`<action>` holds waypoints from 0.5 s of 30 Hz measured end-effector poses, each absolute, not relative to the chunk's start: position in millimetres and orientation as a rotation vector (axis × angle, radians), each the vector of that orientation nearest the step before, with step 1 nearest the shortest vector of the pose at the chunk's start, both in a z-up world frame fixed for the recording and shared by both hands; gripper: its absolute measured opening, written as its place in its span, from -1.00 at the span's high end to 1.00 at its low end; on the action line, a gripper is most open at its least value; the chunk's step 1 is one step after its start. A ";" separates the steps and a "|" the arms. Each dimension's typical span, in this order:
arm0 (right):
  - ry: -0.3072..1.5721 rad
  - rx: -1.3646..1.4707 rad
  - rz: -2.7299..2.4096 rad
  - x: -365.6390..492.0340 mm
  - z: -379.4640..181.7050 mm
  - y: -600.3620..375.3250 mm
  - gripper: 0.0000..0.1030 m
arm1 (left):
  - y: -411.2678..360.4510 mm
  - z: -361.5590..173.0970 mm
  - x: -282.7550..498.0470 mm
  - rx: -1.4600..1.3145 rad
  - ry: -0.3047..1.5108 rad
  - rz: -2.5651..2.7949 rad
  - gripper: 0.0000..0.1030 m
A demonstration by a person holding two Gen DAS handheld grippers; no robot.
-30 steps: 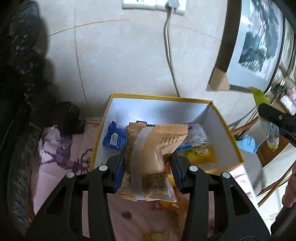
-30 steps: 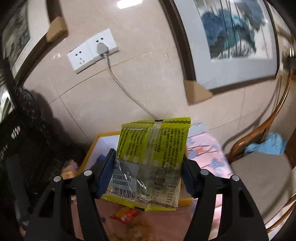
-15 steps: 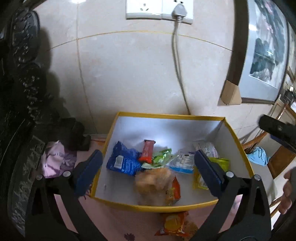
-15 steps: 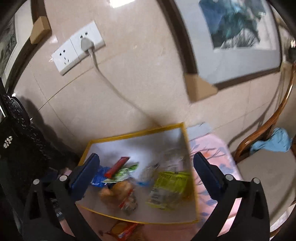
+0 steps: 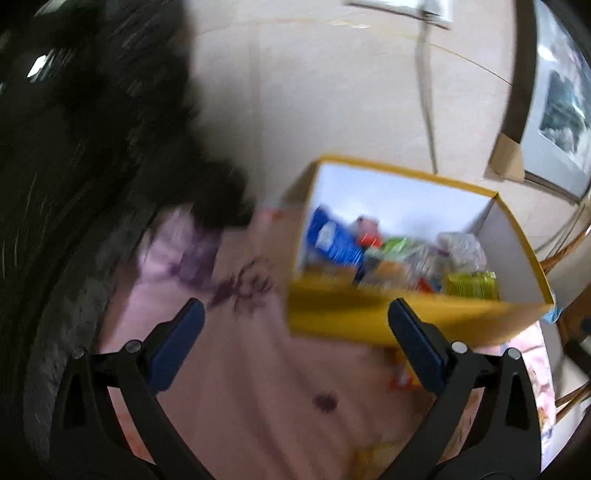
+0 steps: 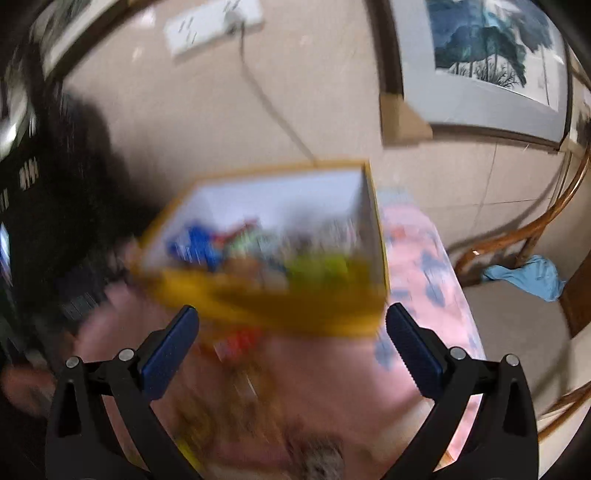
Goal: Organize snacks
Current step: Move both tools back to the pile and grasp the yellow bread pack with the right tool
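We see a pink cloth-covered tabletop (image 5: 258,387) with purple floral print filling the lower half of the left wrist view, soft and matte, smeared by motion blur. On it, toward 2 o'clock from centre, stands the yellow cardboard box (image 5: 369,321) with white inner walls, open at the top, its straight-edged rim tilted in the fisheye. In the right wrist view the same box (image 6: 295,302) sits at centre, heavily blurred.

Inside the box lie the crinkly snack packets: a blue foil packet (image 5: 336,243) at the 9 o'clock side, a yellow-green packet (image 5: 471,284) at the 4 o'clock corner, and a clear plastic bag (image 5: 461,247) just behind it, with a small red bar (image 5: 369,232) and green wrapper between; they overlap and we cannot tell their edges apart. A small orange packet (image 5: 402,376) lies on the cloth just outside the box's near wall.

Our left gripper (image 5: 295,350) points level toward the box's near-left corner, its black plastic arms spread wide, blue ribbed pads (image 5: 173,347) far apart, grasping nothing. Our right gripper (image 6: 291,354) faces the box's near wall, likewise spread and released, pads (image 6: 415,350) bare.

A white wall socket (image 6: 214,26) with a grey cable sits at 11 o'clock.
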State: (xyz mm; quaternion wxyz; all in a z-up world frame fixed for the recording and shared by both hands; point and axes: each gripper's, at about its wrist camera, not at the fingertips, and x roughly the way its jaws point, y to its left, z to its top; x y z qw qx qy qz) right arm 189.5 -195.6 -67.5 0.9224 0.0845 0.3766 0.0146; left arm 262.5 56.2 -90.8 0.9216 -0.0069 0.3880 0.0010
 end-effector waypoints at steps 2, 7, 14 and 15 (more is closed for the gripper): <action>0.834 0.096 0.013 177.1 -87.6 -187.0 -0.97 | 76.7 -103.0 249.1 -0.084 0.852 0.034 -0.96; 0.934 0.105 0.085 176.7 -126.3 -169.7 -0.97 | 94.2 -139.6 216.6 -0.110 0.971 0.034 -0.96; 0.992 0.074 0.146 229.1 -163.8 -126.2 -0.97 | 78.1 -194.3 206.5 -0.046 1.144 0.022 -0.96; 0.992 0.067 0.164 232.8 -168.3 -120.5 -0.97 | 75.4 -198.7 201.4 -0.019 1.151 0.021 -0.96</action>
